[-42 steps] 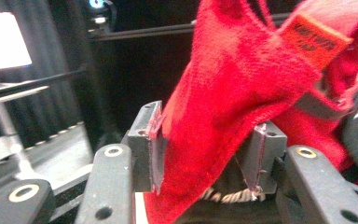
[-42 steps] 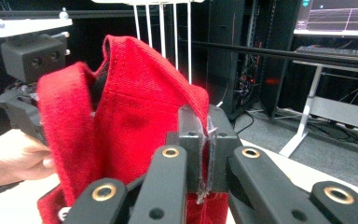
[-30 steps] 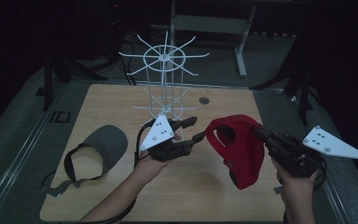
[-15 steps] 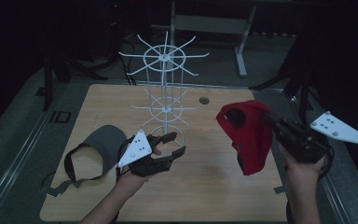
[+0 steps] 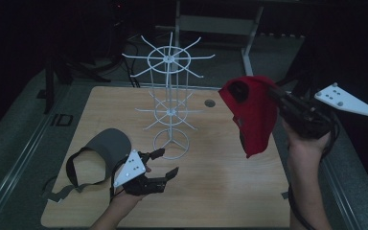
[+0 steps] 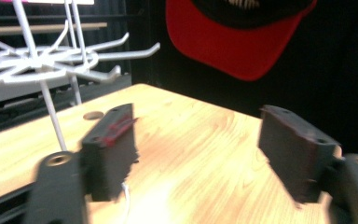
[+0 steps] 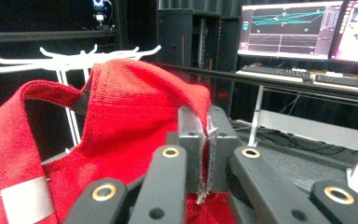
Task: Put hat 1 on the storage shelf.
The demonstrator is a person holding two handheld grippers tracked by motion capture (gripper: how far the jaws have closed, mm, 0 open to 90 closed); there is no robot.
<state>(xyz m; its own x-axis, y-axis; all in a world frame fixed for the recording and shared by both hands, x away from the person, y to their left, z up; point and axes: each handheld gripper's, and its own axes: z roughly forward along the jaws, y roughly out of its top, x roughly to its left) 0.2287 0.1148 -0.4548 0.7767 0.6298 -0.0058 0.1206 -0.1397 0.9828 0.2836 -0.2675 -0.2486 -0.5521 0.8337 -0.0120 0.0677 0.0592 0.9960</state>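
— Where is the cap?
— A red cap (image 5: 250,111) hangs in the air to the right of the rack, well above the table, brim pointing down.
— What does it look like?
— Woven red fabric, dark inside, with a back strap.

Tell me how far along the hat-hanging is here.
Done: nothing hangs on the white rack yet. In hand: the right tongs are shut on the red cap, lifted beside the rack. Left: the grey visor lies on the table, with the left tongs open next to it.
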